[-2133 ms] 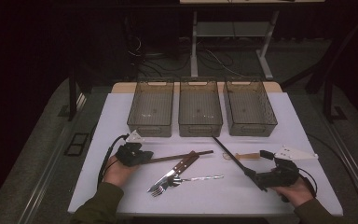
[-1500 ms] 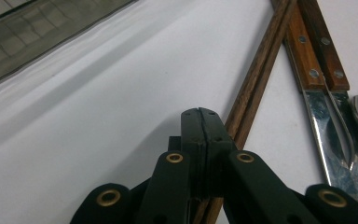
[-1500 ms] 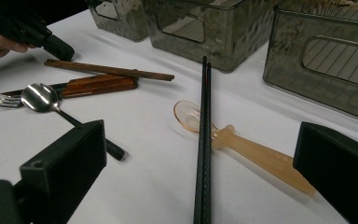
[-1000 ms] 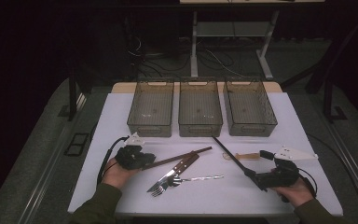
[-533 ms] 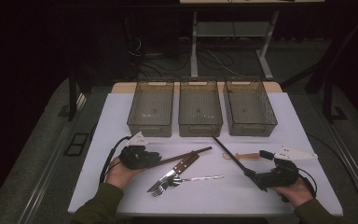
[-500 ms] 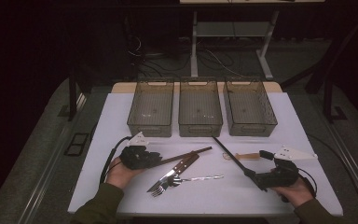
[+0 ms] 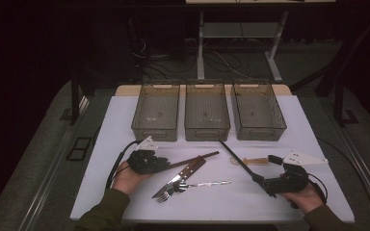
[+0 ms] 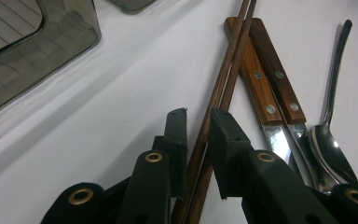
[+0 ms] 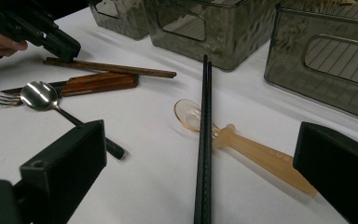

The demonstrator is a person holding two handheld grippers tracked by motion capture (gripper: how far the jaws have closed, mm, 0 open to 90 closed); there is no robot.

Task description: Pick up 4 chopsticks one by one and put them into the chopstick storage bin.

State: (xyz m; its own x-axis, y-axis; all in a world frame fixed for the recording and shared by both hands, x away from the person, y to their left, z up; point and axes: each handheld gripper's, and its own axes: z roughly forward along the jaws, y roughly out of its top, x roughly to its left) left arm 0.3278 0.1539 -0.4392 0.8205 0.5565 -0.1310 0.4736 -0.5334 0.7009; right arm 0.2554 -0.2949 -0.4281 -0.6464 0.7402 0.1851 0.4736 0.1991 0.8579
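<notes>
A pair of brown wooden chopsticks (image 7: 195, 159) lies on the white table, and my left gripper (image 7: 166, 163) sits at its left end. In the left gripper view the chopsticks (image 8: 228, 79) run between the two black jaws of the left gripper (image 8: 198, 116). These jaws are nearly together, with a thin gap left at one pad. My right gripper (image 7: 266, 169) rests wide open at the right. Seen from the right gripper, a pair of black chopsticks (image 9: 204, 140) lies on the table between its jaws, crossing an amber plastic spoon (image 9: 242, 147).
A wood-handled knife and fork (image 7: 188, 172) and a metal spoon (image 7: 207, 183) lie just right of my left gripper. Three smoky plastic bins (image 7: 156, 113), (image 7: 207, 110), (image 7: 257, 110) stand in a row behind. The table's front edge (image 7: 212, 219) is near the hands.
My left gripper has slid right along the table until its jaws straddle the end of the wooden chopsticks. The right gripper and the cutlery have stayed put.
</notes>
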